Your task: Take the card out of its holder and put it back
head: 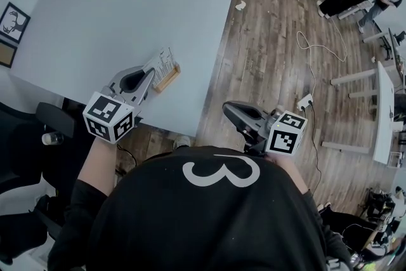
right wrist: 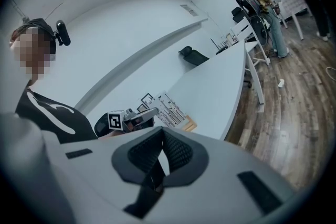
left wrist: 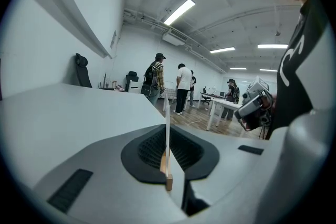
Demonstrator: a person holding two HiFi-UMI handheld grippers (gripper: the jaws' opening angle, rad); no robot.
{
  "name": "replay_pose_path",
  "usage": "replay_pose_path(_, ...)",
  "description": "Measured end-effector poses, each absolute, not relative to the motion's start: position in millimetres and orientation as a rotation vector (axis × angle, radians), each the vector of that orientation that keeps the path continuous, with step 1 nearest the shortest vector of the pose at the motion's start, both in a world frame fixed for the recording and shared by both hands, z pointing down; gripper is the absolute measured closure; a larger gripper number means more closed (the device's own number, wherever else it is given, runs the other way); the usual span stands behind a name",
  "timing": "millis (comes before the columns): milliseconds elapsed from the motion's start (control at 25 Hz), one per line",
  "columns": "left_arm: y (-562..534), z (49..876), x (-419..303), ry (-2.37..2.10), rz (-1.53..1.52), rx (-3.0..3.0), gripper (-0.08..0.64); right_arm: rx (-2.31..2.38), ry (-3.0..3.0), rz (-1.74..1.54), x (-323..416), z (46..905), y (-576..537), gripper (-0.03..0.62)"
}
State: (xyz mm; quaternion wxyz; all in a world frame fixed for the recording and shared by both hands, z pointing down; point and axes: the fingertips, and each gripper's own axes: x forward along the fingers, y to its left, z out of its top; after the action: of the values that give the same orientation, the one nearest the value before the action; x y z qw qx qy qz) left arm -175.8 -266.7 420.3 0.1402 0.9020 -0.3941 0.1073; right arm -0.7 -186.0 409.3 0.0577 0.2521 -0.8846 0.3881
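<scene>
Head view: white printed card (head: 163, 62) stands in wooden holder (head: 167, 78) near table (head: 114, 3) edge | left gripper (head: 151, 76) jaws pinch card | right gripper (head: 231, 109) jaws pressed together, empty

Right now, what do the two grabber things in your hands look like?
The left gripper and right gripper are both smooth, light grey shells with black ribbed pads inside the jaws. Each carries a white cube printed with black square markers: the left cube and the right cube. The arms behind them wear black sleeves, part of a black top with a white curly mark.
</scene>
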Motion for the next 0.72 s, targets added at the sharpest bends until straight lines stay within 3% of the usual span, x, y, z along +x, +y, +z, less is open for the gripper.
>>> replay_pose_path(720,-260.2,461.1,-173.3,-1.12,0.433,2.517,0.535,0.754,-2.682,1.206,1.1,412.5,-185.6,0.583)
